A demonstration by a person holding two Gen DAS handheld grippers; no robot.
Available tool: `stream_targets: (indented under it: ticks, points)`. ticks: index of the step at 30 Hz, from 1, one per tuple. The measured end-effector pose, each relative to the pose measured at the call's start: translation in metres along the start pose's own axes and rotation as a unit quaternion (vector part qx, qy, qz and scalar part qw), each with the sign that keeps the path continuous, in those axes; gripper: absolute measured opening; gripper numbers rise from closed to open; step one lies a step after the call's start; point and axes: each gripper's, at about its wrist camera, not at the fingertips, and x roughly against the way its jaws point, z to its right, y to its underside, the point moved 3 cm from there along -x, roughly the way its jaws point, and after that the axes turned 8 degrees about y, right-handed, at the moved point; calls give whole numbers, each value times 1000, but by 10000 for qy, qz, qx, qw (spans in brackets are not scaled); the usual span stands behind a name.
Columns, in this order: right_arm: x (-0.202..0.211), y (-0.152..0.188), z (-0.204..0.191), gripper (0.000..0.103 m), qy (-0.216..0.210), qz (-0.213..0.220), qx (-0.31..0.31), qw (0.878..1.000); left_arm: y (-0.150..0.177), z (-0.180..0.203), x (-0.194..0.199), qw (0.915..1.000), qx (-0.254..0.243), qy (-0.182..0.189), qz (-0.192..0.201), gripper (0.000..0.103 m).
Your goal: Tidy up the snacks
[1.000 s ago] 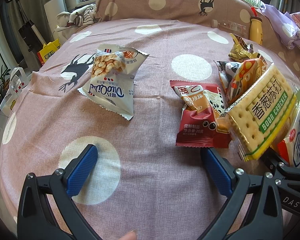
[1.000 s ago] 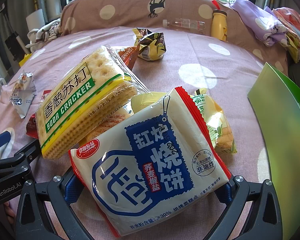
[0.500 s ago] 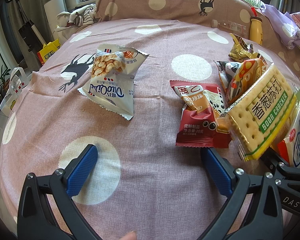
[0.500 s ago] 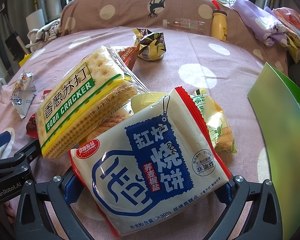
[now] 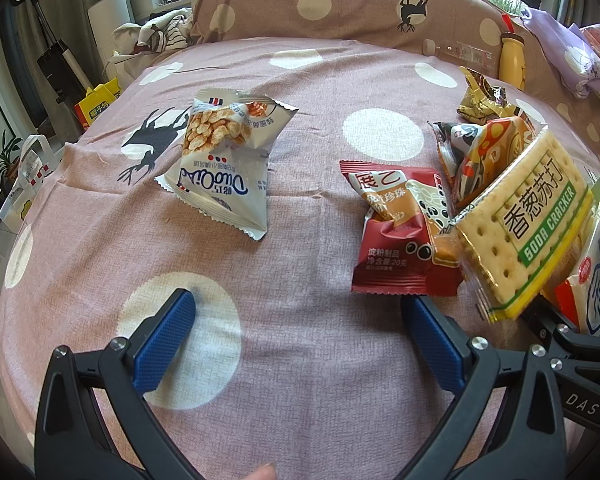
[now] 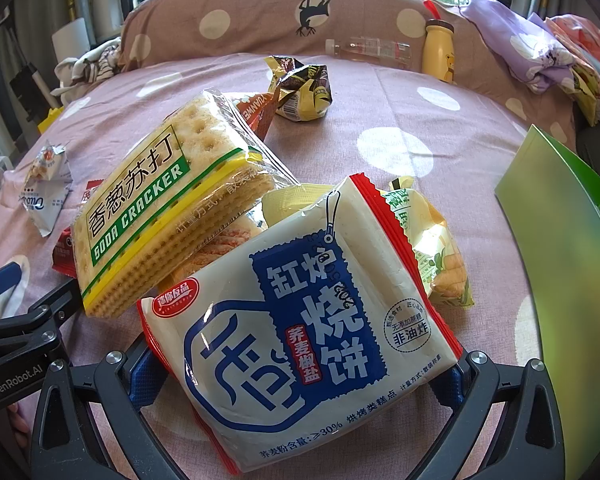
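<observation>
My left gripper (image 5: 298, 340) hovers open over the spotted pink cloth (image 5: 300, 380), nothing between its blue fingers. Ahead of it lie a white-blue puffed-snack bag (image 5: 224, 168) and a red pearl-snack packet (image 5: 400, 236). My right gripper (image 6: 298, 380) is open wide, with a large white-blue baked-cake packet (image 6: 300, 320) lying between and over its fingers. A soda cracker pack (image 6: 172, 208) leans on the pile to its left, also seen as the cracker pack (image 5: 528, 220) from the left wrist. A yellow-green chip bag (image 6: 436, 248) lies behind the cake packet.
A crumpled gold-brown wrapper (image 6: 304, 92) sits farther back. A yellow bottle (image 6: 438, 50) and a clear bottle (image 6: 368, 48) rest by the cushion. A green box wall (image 6: 560, 240) stands at the right. My left gripper's frame (image 6: 16, 344) shows at the right view's left edge.
</observation>
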Motion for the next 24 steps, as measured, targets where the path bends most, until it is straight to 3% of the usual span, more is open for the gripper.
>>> stream_targets:
  ticks: [19, 24]
  points:
    - [0, 0, -1, 103, -1, 1, 0, 10000, 0, -1, 3, 10000, 7, -60, -35, 103]
    - [0, 0, 0, 103, -6, 5, -4, 10000, -1, -2, 6, 9994, 140, -84, -315, 103]
